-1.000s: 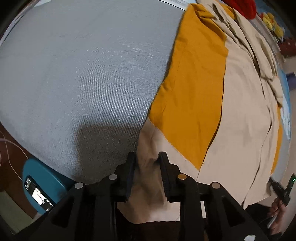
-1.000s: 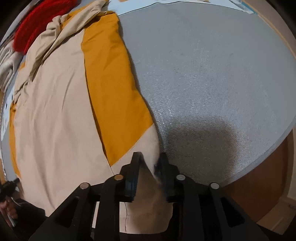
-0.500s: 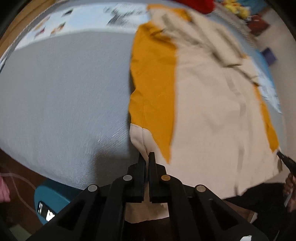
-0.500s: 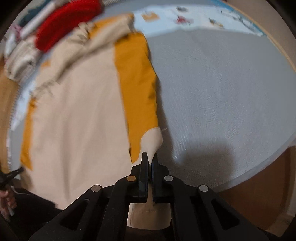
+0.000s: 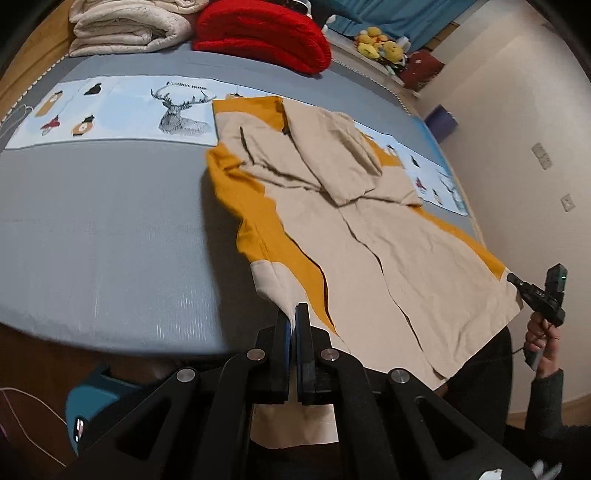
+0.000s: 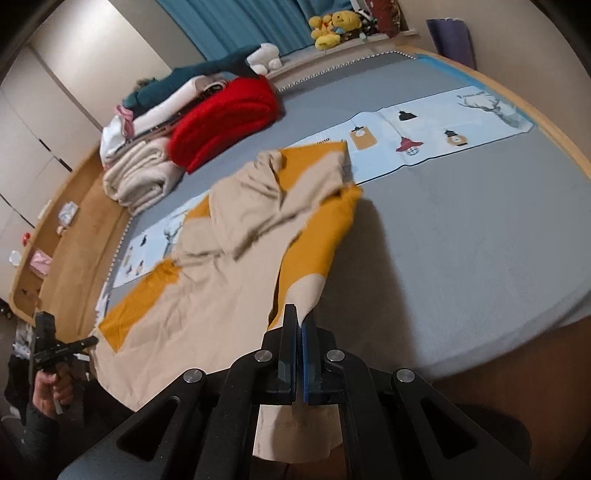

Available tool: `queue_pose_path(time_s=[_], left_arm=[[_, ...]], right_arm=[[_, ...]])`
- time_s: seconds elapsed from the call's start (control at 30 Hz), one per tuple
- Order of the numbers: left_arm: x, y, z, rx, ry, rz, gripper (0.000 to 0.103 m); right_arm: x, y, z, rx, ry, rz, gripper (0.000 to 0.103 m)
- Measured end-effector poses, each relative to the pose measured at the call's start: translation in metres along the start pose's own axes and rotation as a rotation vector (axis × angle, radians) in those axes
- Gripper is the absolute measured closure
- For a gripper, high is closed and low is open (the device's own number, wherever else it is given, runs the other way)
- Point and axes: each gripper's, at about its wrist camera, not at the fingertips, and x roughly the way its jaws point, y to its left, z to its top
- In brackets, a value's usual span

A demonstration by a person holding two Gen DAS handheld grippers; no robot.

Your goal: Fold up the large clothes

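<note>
The left gripper (image 5: 296, 314) has its fingers (image 5: 282, 332) pinched tight on one near hem corner of the beige-and-mustard coat (image 5: 369, 236); the right gripper (image 6: 300, 317) is clamped the same way on the other near corner. The coat lies spread on the grey bed (image 5: 103, 236), hem near, collar far, sleeves crossed over the chest. It looks light, limp and a little slippery, so it will likely sag between the two holds; corners are the sensible places to grip. Beyond it run a printed deer strip (image 5: 177, 107), a red blanket (image 5: 262, 33) and cream blankets (image 5: 129, 26). Blue curtains (image 6: 236, 22) hang at the far wall.
</note>
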Motion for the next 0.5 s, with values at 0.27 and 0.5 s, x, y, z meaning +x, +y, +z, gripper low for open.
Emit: queue_pose_path(time_s=[0.27,0.5], left_arm=[[-0.042,0.001,-0.04,-0.024,0.014,-0.078,0.103],[-0.031,-0.002,-0.013,-0.037,-0.015,-0.088,0.103]], right_arm=[[-0.067,-0.019,-0.049,0.044,-0.034,0.002,0.101],[-0.066,-0.024,-0.037,0.037,-0.071,-0.011,0.101]])
